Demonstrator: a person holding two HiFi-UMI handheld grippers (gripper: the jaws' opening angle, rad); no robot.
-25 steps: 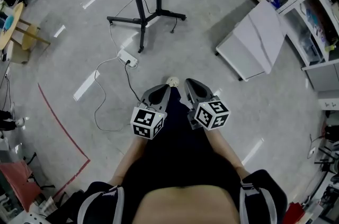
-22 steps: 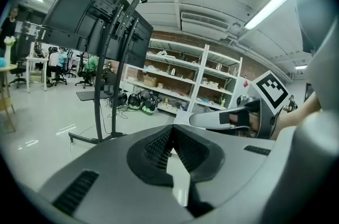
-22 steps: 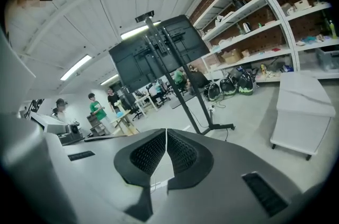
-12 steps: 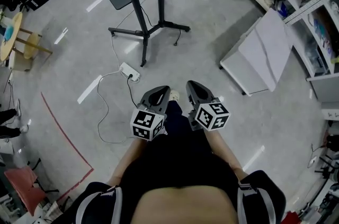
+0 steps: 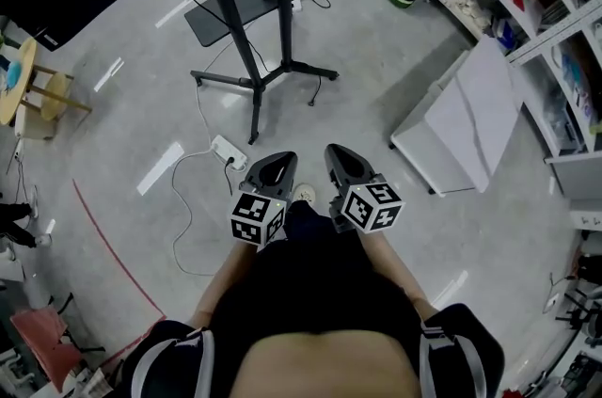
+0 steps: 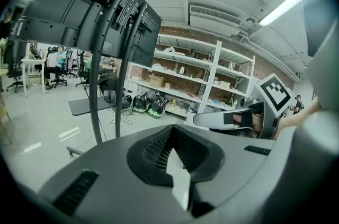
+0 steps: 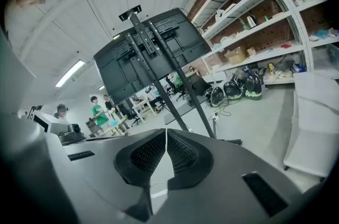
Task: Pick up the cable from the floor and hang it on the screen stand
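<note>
Head view: white cable (image 5: 176, 184) lies loose on grey floor (image 5: 122, 133), at 9 o'clock of left gripper (image 5: 273, 163), one end at power strip (image 5: 229, 153); left gripper fingers pressed together, nothing between them; screen stand (image 5: 252, 57) at 12 o'clock, well apart from both grippers; right gripper (image 5: 340, 159) just beside left, fingers likewise pressed together, empty; white panel (image 5: 466, 109) at 2 o'clock; shelving (image 5: 555, 20) beyond.

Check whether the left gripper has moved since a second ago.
Yes. The left gripper has advanced toward the screen stand: the white power strip, well ahead of it before, now lies close beside its tip.
</note>
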